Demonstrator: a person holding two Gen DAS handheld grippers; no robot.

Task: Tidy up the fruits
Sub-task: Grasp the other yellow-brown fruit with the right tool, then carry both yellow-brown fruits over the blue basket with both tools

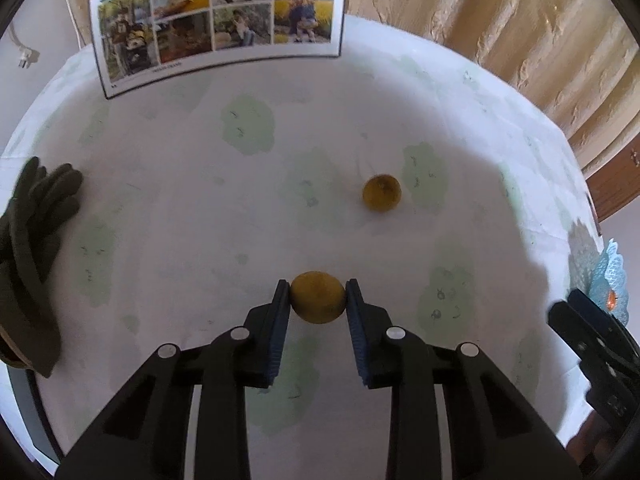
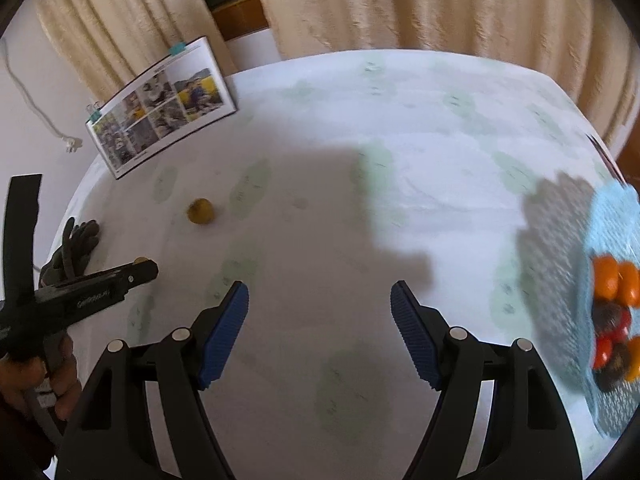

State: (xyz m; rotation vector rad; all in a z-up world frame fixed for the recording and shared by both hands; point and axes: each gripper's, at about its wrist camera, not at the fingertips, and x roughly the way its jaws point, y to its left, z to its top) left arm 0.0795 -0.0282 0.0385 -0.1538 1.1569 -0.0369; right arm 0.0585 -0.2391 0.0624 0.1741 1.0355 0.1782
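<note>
My left gripper (image 1: 318, 298) is shut on a yellow-brown round fruit (image 1: 318, 299), its blue pads pressed on both sides, just above the white tablecloth. A second yellow-brown fruit (image 1: 381, 192) lies farther ahead on the cloth; it also shows in the right wrist view (image 2: 200, 211). My right gripper (image 2: 319, 308) is open and empty over the cloth. A light blue basket (image 2: 612, 240) at the right edge holds several orange, red and dark fruits (image 2: 612, 284). The left gripper (image 2: 138, 270) shows at the left of the right wrist view with the held fruit barely visible.
An open photo book (image 1: 224, 24) stands at the far left of the table. Dark gloves (image 1: 32, 248) lie at the left edge. Beige curtains (image 2: 400, 4) hang behind the table (image 2: 400, 120). The basket's edge shows at the right of the left wrist view (image 1: 610, 280).
</note>
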